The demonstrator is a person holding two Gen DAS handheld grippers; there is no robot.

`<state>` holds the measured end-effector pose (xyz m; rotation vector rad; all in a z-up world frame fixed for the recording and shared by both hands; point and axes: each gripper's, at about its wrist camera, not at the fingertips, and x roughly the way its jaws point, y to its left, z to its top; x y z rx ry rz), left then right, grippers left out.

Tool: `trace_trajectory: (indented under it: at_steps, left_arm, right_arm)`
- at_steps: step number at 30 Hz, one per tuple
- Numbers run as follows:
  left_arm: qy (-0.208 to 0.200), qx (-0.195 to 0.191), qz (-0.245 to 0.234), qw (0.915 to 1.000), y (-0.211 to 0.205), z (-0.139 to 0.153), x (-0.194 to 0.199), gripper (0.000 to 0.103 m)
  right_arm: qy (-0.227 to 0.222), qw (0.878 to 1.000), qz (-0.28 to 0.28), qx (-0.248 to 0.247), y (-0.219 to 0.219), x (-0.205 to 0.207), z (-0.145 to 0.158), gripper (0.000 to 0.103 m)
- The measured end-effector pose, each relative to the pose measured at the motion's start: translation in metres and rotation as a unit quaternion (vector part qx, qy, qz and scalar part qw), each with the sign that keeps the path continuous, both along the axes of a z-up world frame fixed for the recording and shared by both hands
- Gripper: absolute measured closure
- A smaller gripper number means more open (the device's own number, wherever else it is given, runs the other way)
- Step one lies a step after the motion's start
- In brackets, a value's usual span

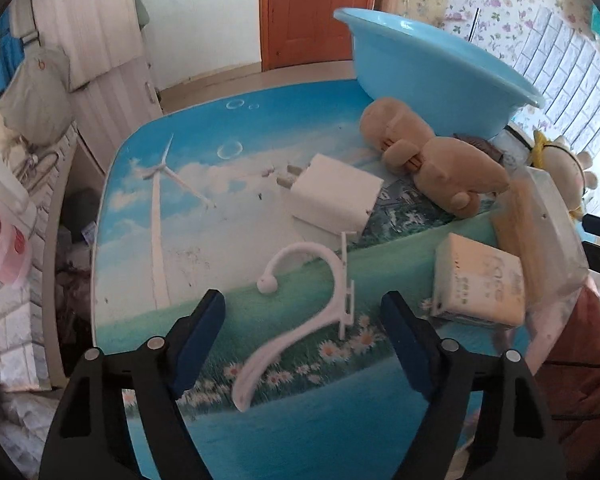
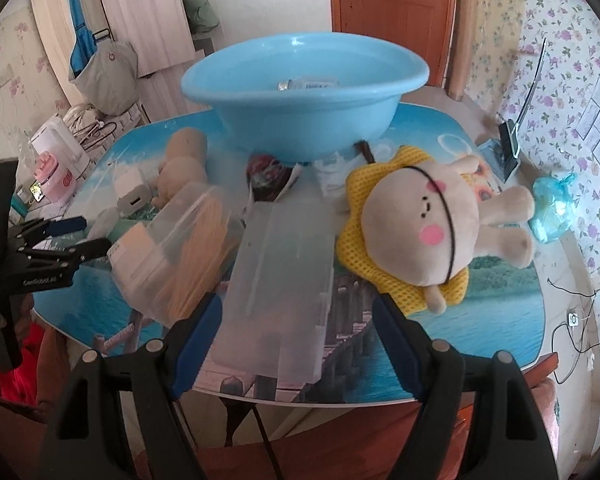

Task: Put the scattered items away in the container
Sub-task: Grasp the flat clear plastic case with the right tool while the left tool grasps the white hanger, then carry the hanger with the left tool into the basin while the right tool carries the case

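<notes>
Printed with sky and meadow, bench (image 1: 172, 208) carrying clutter. Left claw (image 1: 304, 312) released, straddling white plastic hook (image 1: 300, 304) lying flat just ahead. Looks light, stiff, thin and slick; best pinched across flat middle stem, not curled tip. Right claw (image 2: 296, 312) released too, empty, clear plastic box (image 2: 284, 272) between its fingers. Blue basin (image 2: 304, 96) well beyond both claws, far side of bench.

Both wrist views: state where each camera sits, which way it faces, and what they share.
Left wrist: behind the open left gripper, facing the white hook and charger.
Right wrist: behind the open right gripper, facing the clear box; left gripper visible at left.
Shared: blue basin, brown plush.
</notes>
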<state>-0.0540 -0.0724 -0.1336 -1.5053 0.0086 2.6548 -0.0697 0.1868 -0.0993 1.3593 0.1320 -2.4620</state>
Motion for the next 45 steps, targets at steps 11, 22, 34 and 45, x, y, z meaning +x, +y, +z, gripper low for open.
trace_trajectory:
  at_steps: [11,22,34,45]
  left_arm:
    - [0.023,-0.003,0.008,0.9997,-0.003,0.0,-0.011,0.054]
    - [0.021,0.013,0.009,0.9997,-0.008,0.008,0.004,0.055]
    - [0.038,0.021,0.001,0.999,0.0,0.025,0.016,0.055]
    - [0.05,0.024,0.001,0.9984,0.007,0.039,0.017,0.055]
  right_arm:
    - [-0.018,1.0,0.006,0.011,-0.009,-0.001,-0.012,0.025]
    - [-0.033,0.999,0.003,0.027,-0.015,-0.004,-0.028,0.022]
    - [-0.02,0.999,0.004,0.029,-0.009,0.001,-0.024,0.043]
    - [0.04,0.999,0.02,-0.014,-0.008,0.014,0.008,0.043]
